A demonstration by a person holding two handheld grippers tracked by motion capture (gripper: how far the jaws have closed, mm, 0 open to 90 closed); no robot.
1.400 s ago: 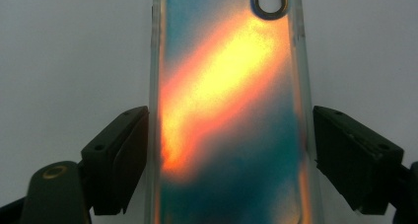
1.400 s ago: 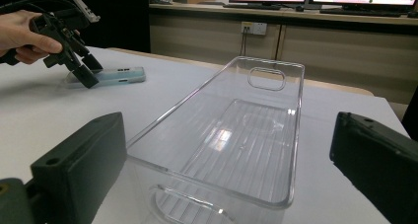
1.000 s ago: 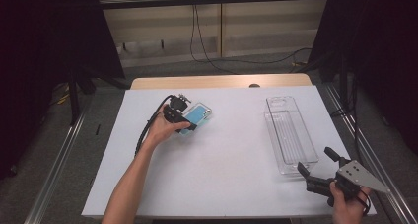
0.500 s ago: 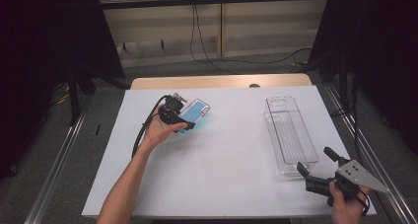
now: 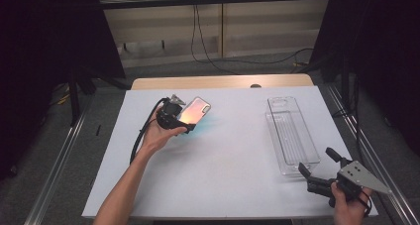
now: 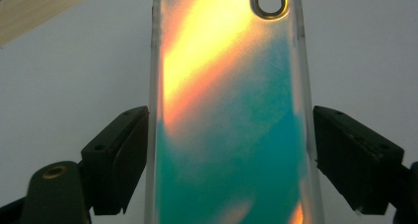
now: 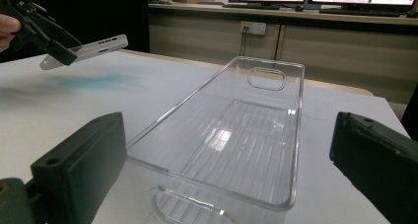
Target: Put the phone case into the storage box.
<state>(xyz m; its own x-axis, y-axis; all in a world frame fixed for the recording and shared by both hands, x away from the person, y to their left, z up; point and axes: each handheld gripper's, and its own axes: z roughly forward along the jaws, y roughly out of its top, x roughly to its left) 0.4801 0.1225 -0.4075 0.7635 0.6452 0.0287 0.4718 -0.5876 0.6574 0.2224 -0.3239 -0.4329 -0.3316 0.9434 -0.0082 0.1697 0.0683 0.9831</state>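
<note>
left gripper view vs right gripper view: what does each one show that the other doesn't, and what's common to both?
Left gripper view: the phone case's iridescent orange-teal back and camera cutout, seated between the left gripper's jaws.

Right gripper view: the clear plastic bin with its handle slot, standing ahead of the right gripper's spread, empty jaws; monitors behind.

Both: the white table and the phone case, which the right gripper view shows edge-on, lifted off the table.

glossy iridescent phone case (image 5: 194, 113); clear plastic tray (image 5: 292, 136).
</note>
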